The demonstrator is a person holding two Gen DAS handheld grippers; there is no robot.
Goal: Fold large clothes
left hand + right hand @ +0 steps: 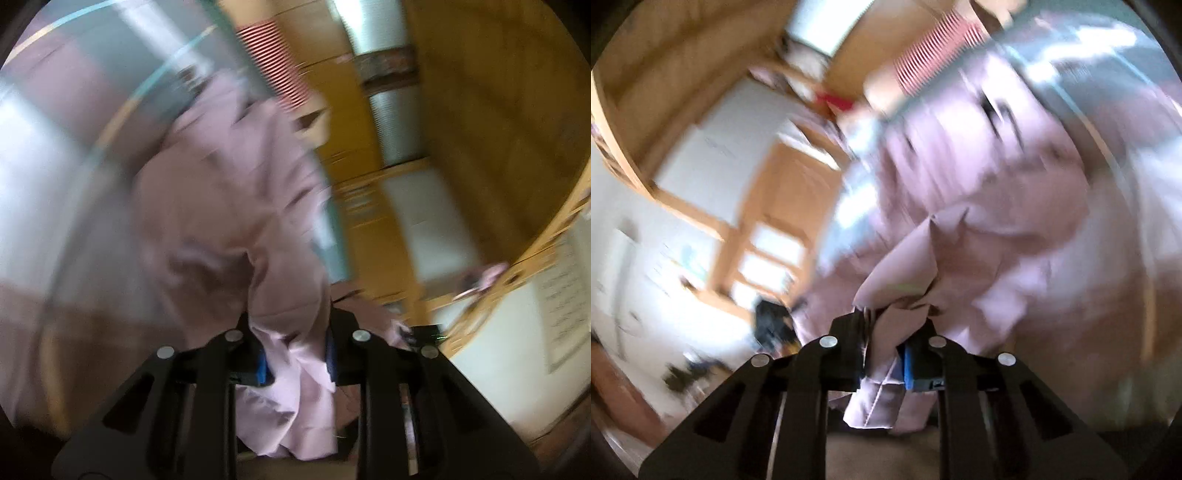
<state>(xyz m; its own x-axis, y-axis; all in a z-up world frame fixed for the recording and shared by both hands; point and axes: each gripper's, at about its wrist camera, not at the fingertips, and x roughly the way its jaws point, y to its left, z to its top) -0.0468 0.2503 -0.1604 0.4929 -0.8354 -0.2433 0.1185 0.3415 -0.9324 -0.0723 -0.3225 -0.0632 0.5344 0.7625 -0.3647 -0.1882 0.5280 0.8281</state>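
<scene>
Between the pads of the left hand-held gripper (pixel 295 354), a bunched fold of the pale pink garment (pixel 229 206) is clamped; the rest trails ahead over the glass surface (pixel 74 155). The right hand-held gripper (pixel 882 354) likewise pinches a fold of the garment. Both views are motion-blurred.

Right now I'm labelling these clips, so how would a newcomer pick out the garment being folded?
Find the glass table with the pale green edge. Spread over it is a pale pink garment, wrinkled and blurred. It is the only cloth pinched by both the left gripper and the right gripper, its folds bunched between each pair of jaws.
</scene>
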